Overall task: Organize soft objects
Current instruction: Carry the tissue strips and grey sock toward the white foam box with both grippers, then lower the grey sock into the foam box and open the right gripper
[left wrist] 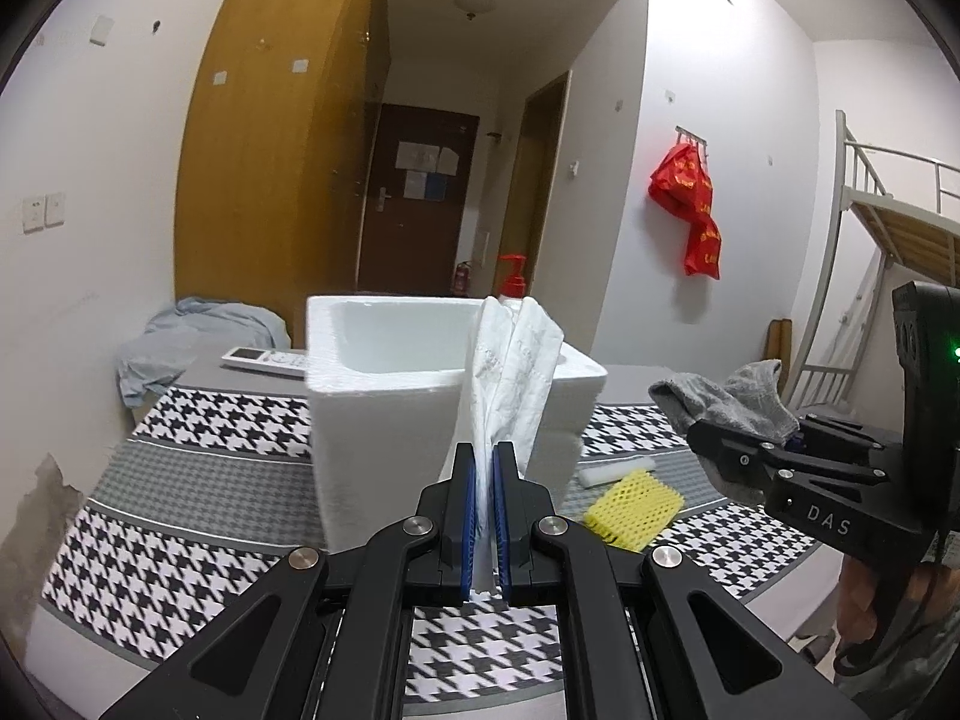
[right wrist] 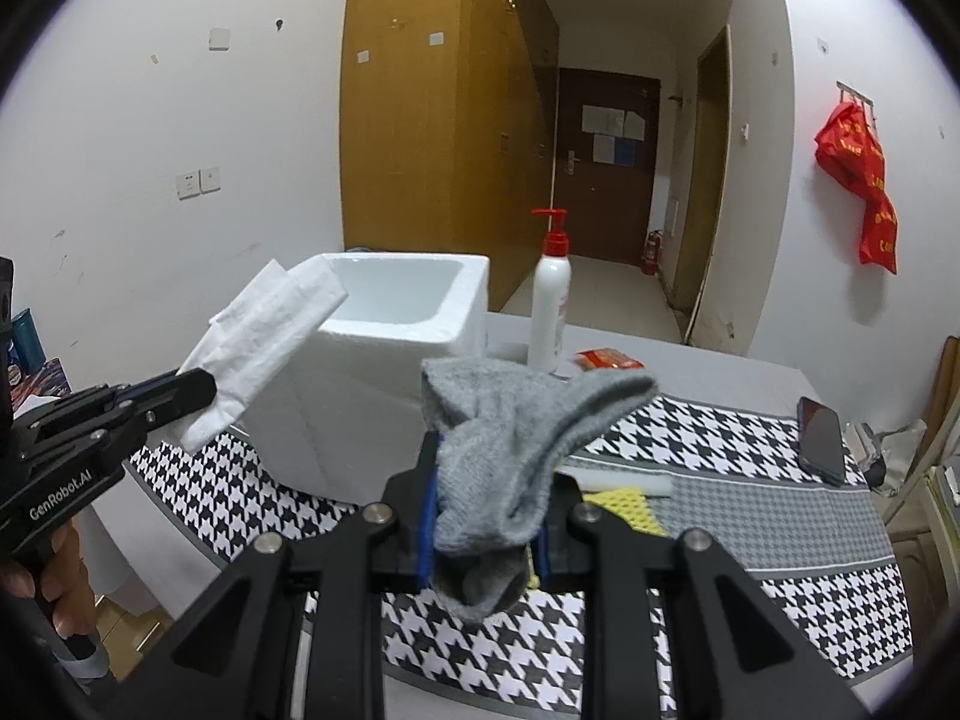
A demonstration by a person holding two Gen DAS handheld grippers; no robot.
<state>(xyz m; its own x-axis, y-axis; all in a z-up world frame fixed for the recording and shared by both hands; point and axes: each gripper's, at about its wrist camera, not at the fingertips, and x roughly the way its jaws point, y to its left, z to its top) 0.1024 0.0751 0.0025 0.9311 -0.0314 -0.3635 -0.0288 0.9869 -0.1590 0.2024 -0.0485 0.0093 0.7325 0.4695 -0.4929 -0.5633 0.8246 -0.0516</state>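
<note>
My left gripper [left wrist: 485, 456] is shut on a folded white paper tissue [left wrist: 510, 372], which stands up in front of the white foam box [left wrist: 384, 414]. My right gripper [right wrist: 489, 450] is shut on a grey sock [right wrist: 516, 432] that droops over its fingers. In the right wrist view the left gripper [right wrist: 207, 387] holds the tissue [right wrist: 264, 330] just left of the foam box [right wrist: 384, 360]. In the left wrist view the right gripper [left wrist: 699, 438] carries the sock [left wrist: 726, 399] to the right of the box. A yellow foam net [left wrist: 630, 507] and a white foam strip [left wrist: 615, 471] lie on the houndstooth cloth [left wrist: 198, 480].
A white pump bottle with a red cap [right wrist: 552, 294] stands behind the box, with a red packet [right wrist: 606, 359] beside it. A phone [right wrist: 821, 438] lies at the right. A remote [left wrist: 264, 360] and a pale blue garment [left wrist: 192, 342] lie at the far left.
</note>
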